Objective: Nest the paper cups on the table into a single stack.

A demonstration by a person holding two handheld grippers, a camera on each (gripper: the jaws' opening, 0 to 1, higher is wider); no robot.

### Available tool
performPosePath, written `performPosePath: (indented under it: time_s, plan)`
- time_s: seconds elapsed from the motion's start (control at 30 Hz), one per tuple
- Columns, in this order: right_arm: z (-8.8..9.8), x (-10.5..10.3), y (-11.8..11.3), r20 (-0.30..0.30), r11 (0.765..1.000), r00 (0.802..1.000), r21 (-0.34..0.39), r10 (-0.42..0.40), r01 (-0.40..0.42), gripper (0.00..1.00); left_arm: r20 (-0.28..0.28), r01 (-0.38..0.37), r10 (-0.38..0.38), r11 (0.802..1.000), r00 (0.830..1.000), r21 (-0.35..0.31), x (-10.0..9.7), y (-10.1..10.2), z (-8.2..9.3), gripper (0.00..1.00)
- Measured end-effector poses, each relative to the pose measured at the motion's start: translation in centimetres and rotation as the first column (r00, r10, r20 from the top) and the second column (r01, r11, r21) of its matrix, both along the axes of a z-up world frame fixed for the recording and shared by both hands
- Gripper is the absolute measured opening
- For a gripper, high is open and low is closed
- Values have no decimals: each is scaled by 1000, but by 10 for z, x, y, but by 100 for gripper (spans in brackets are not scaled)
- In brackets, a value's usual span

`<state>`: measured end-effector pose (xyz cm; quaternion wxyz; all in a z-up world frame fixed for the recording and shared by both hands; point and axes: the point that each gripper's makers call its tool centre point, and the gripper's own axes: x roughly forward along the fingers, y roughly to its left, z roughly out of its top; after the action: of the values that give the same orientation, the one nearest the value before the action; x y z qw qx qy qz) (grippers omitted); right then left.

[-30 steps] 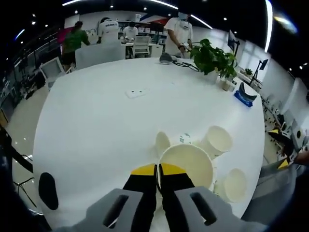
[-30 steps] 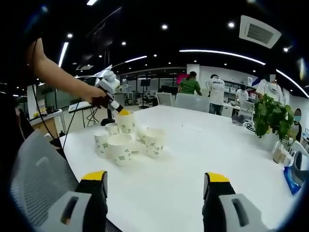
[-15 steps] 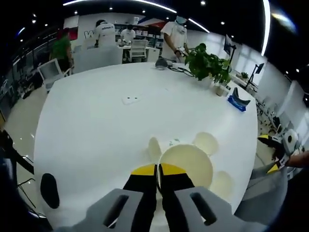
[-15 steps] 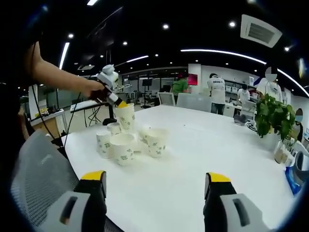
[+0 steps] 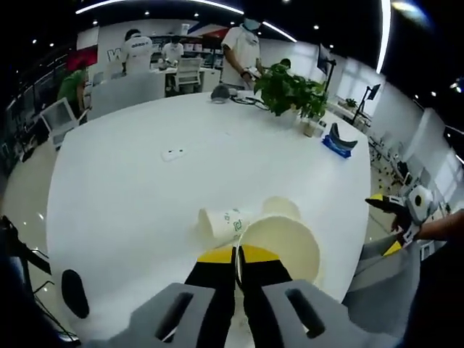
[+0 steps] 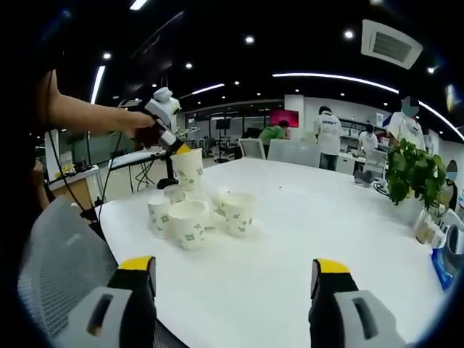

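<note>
My left gripper (image 5: 238, 252) is shut on the rim of a white paper cup (image 5: 284, 245), whose open mouth faces the camera. In the right gripper view that left gripper (image 6: 179, 149) holds the cup (image 6: 188, 168) upright in the air above a cluster of several green-printed cups (image 6: 188, 222) on the white table (image 6: 326, 239). Two of the cluster's cups (image 5: 221, 223) peek out from behind the held cup in the left gripper view. My right gripper (image 6: 233, 267) hangs open over the table's near edge, well apart from the cups, with nothing between its jaws.
A potted plant (image 6: 406, 171) and a blue object (image 6: 442, 264) stand at the table's far right. A grey chair (image 6: 51, 254) sits by the near left corner. A small white device (image 5: 172, 154) lies mid-table. Several people stand at the back of the office.
The left gripper has risen with its cup and now hangs higher above the cluster. The right gripper has hardly moved and stays open.
</note>
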<state>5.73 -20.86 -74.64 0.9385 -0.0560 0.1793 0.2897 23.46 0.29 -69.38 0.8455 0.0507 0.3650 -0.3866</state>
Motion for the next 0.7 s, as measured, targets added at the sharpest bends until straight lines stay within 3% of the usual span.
performPosePath:
  time_s: [0.3, 0.7]
  plan:
    - [0, -1, 2, -8, 1000, 1000, -5, 6, -6, 89, -21, 94, -94, 996, 995, -5, -20, -24, 11, 0]
    - [0, -2, 3, -6, 1000, 1000, -14, 16, -16, 88, -82, 217, -213, 975, 973, 40, -47, -46, -9, 0]
